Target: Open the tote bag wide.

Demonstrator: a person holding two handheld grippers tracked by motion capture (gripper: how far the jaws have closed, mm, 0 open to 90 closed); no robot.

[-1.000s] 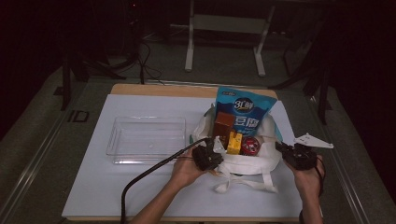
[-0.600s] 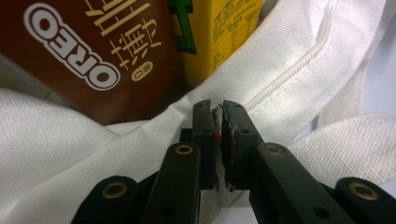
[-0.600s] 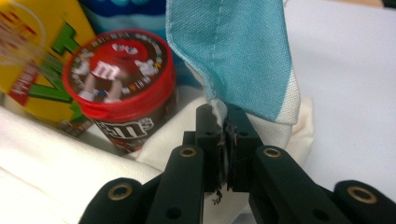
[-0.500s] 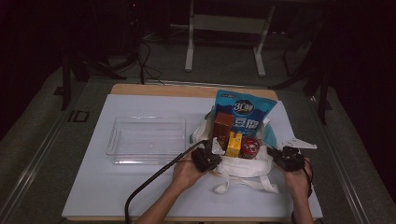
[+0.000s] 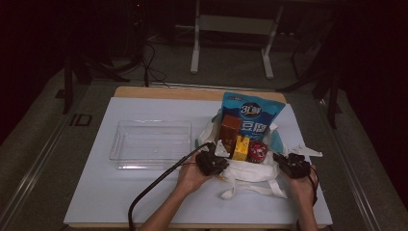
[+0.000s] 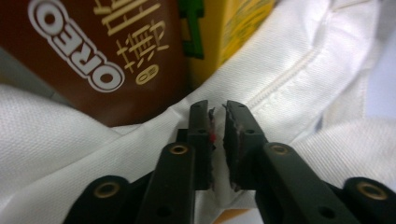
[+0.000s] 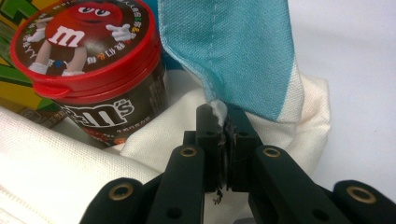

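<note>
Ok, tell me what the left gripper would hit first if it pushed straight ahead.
Probably the brown Oreo box just beyond the white bag's fabric edge between the left gripper's jaws, though depth is uncertain.

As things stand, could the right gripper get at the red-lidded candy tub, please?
Probably not yet. The right gripper is shut on the rim of the white cloth bag, so its fingers are taken up. The candy tub stands close beside it with its lid uncovered, so letting go of the cloth should free the way.
</note>
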